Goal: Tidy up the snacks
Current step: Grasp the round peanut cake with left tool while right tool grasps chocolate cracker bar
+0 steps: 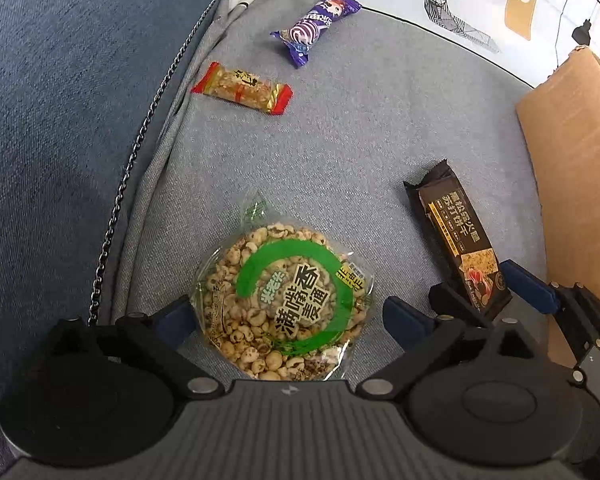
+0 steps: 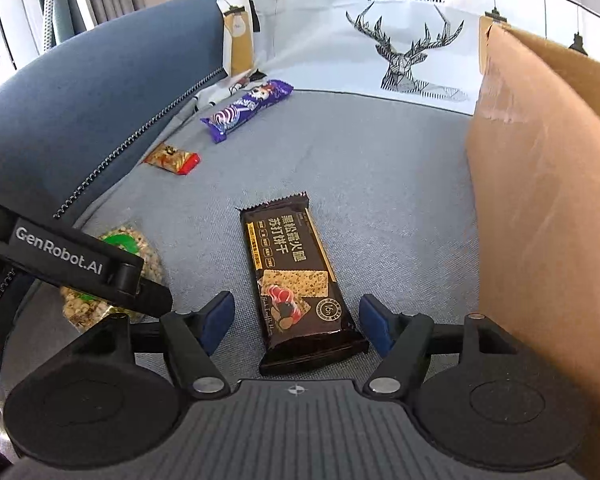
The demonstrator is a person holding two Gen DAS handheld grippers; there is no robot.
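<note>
1. Grey woven sofa cushion (image 1: 340, 140) carries the snacks; a blue fabric armrest with a metal zipper (image 1: 140, 152) rises on the left, and a white pillow printed with a geometric deer (image 2: 408, 56) stands at the far side.
2. Standing at the right, a brown cardboard box (image 2: 540, 200) shows its plain wall beside the cushion.
3. Between the spread blue-padded fingers of the left gripper (image 1: 288, 320) lies the round puffed-grain cake (image 1: 284, 304) in clear crinkly film with a green ring label; the jaws stand wide apart, the left pad at the wrapper's edge, the right pad just clear.
4. Just right of it, the dark glossy soda cracker pack (image 2: 296, 276) lies flat, its long axis running near to far, serrated end pointing far.
5. Around the cracker pack's near end, the right gripper (image 2: 296, 324) is held low over the cushion with its jaws wide; both pads stand apart from the wrapper.
6. Farther off on the left lies a red-and-gold nut bar (image 1: 242, 88), its length across the view.
7. Beyond it, near the pillow, a purple wrapped candy bar (image 1: 316, 26) lies diagonally.
</note>
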